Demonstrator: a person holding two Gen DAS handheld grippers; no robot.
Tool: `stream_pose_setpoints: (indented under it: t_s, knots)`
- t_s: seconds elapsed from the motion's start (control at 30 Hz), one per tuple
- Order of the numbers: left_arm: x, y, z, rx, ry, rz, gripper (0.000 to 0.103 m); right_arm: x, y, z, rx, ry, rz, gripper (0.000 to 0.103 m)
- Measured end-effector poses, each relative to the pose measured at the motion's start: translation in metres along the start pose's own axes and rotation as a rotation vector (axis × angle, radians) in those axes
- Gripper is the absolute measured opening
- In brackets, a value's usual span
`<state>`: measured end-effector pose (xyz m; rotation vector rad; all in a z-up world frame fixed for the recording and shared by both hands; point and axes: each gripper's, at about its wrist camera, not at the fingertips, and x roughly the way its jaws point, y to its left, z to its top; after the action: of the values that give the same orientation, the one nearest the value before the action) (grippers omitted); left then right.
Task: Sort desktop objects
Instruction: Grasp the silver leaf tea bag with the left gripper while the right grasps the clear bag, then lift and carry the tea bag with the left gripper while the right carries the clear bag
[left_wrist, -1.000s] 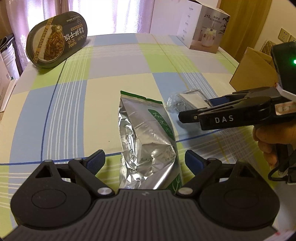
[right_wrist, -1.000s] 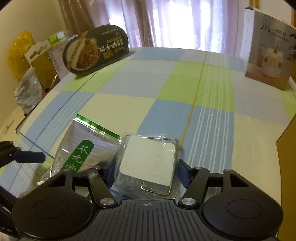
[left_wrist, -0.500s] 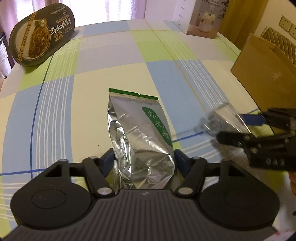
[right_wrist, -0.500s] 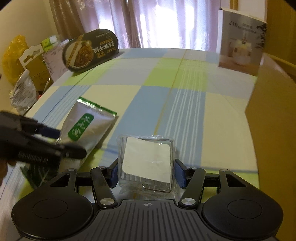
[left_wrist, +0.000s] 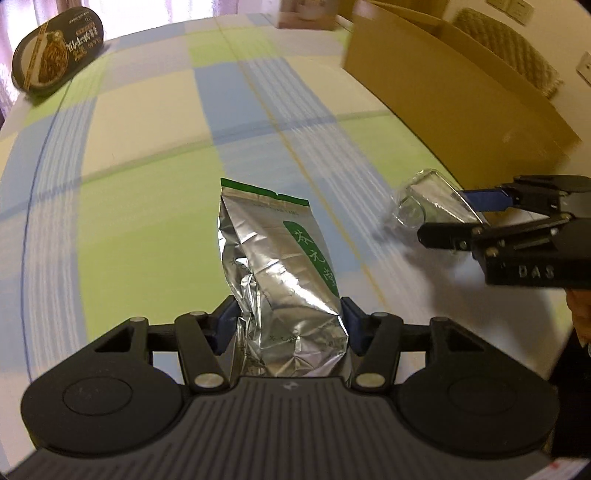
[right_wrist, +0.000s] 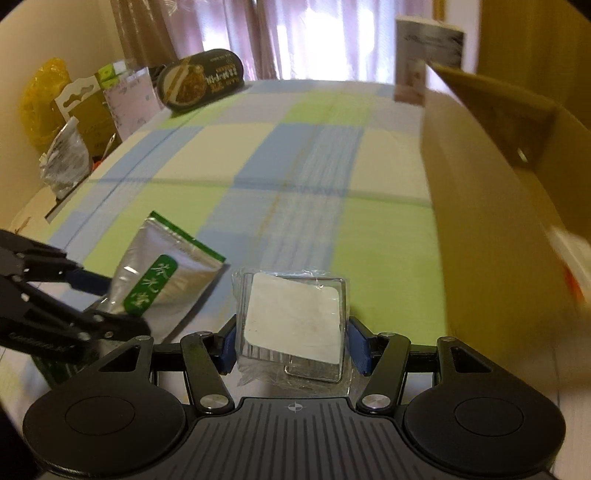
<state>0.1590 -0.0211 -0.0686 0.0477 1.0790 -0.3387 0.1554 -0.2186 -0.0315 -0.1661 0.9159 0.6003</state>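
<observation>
Up close, the left gripper (left_wrist: 288, 325) is all matte black: a ribbed dark-grey deck with a small crosshair mark, two round discs flanking it, silver rivets at the linkage pivots. Blue pads line the jaws. The right gripper (right_wrist: 293, 341) is built the same way, black links, blue pads, shiny pivot pins. Seen from the side, its body carries raised "DAS" lettering and small screws along the black arm.

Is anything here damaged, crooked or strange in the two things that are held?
Only small things. The foil pouch in the left gripper is creased and dented near the fingers. The clear packet in the right gripper has wrinkled wrap. Nothing is spilled or torn.
</observation>
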Motion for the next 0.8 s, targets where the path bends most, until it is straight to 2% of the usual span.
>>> stream_pose_setpoints:
  t_s: [0.17, 0.33, 0.63, 0.8]
  knots:
    - [-0.011, -0.027, -0.029, -0.016, 0.02, -0.016, 0.057, -0.023, 0.004, -0.039, -0.059, 0.024, -0.014, 0.055]
    - [-0.01, -0.039, -0.034, 0.027, 0.066, 0.011, 0.064, -0.031, 0.007, -0.064, -0.096, 0.021, -0.018, 0.056]
    - [0.009, -0.046, -0.029, 0.074, 0.126, 0.067, 0.075, -0.028, 0.009, -0.072, -0.11, 0.008, -0.017, 0.059]
    - [0.01, -0.053, -0.027, 0.103, 0.129, 0.088, 0.075, -0.027, 0.008, -0.076, -0.115, 0.007, -0.025, 0.064]
